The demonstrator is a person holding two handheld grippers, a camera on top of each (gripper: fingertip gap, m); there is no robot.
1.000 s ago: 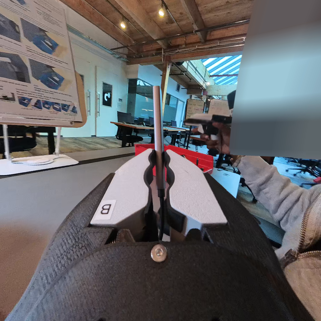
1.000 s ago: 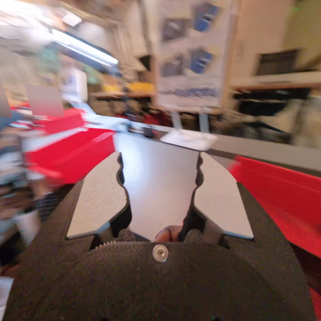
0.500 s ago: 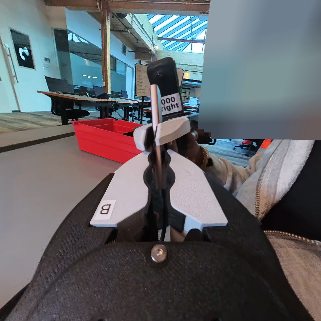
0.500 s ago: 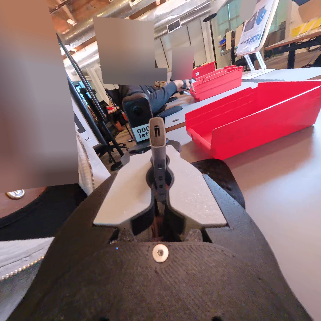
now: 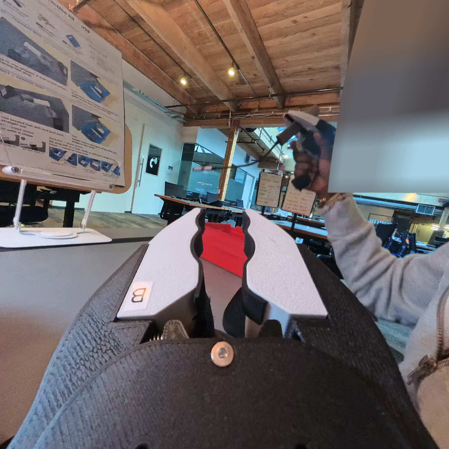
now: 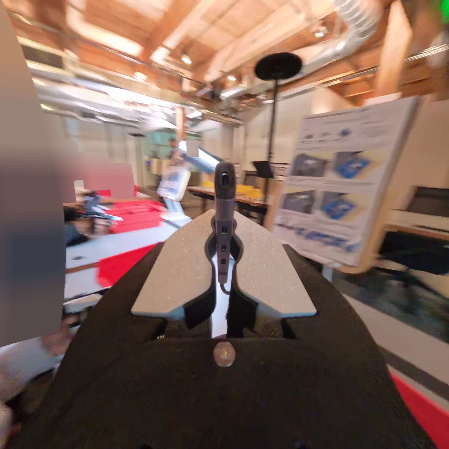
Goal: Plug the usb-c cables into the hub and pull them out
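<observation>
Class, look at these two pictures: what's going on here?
A person is working with two hand-held grippers. The right hand-held gripper is shut on a slim grey hub, raised in the air, its black cable dangling. The left hand-held gripper is open and empty, above the grey table, facing a red bin.

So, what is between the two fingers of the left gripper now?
Nothing is held there. In the left wrist view the left gripper is open; through the gap only the red bin and grey table show.
</observation>
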